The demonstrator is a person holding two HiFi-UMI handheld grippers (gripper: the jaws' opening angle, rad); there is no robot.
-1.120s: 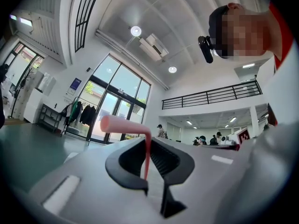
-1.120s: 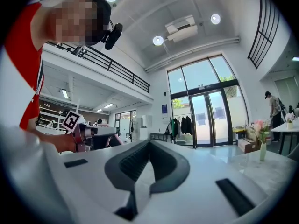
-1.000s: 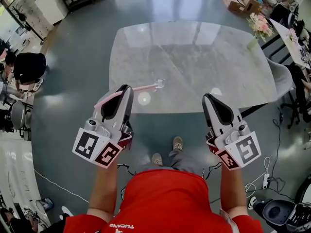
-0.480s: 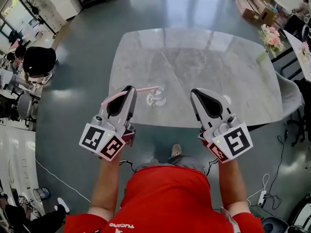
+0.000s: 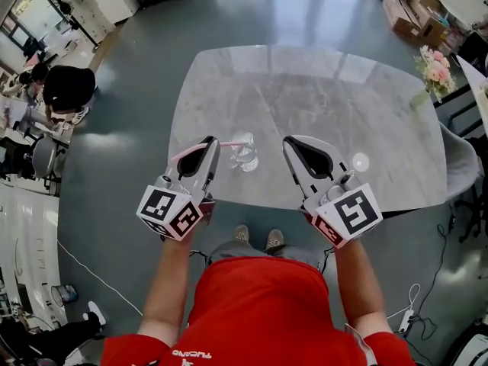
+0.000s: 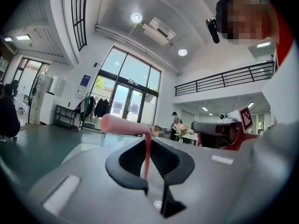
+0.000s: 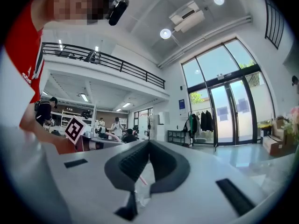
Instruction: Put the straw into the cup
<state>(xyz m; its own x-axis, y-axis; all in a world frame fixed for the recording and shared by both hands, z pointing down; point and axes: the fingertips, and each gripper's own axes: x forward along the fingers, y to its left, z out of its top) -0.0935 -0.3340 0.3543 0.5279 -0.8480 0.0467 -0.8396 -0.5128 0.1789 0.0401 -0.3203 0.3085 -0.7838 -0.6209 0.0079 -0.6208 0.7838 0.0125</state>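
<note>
A clear glass cup (image 5: 244,157) stands on the grey marble table (image 5: 305,90) near its front edge. My left gripper (image 5: 212,142) is just left of the cup, shut on a pink bendy straw (image 5: 233,143) whose free end reaches over the cup's rim. In the left gripper view the straw (image 6: 122,125) stands between the jaws of the left gripper (image 6: 148,143), its bent top pointing left. My right gripper (image 5: 288,141) hangs just right of the cup. Its tips (image 7: 148,143) meet with nothing between them. Behind them, glass and a pink streak (image 7: 142,179) show faintly.
A vase of flowers (image 5: 433,71) stands at the table's right edge, with a grey chair (image 5: 457,166) beside it. People sit at desks on the left (image 5: 65,86). Boxes (image 5: 415,10) lie on the floor at the back right.
Both grippers have drawn closer together, the right one moving left toward the cup. The straw stays in the left gripper, its free end still by the cup.
</note>
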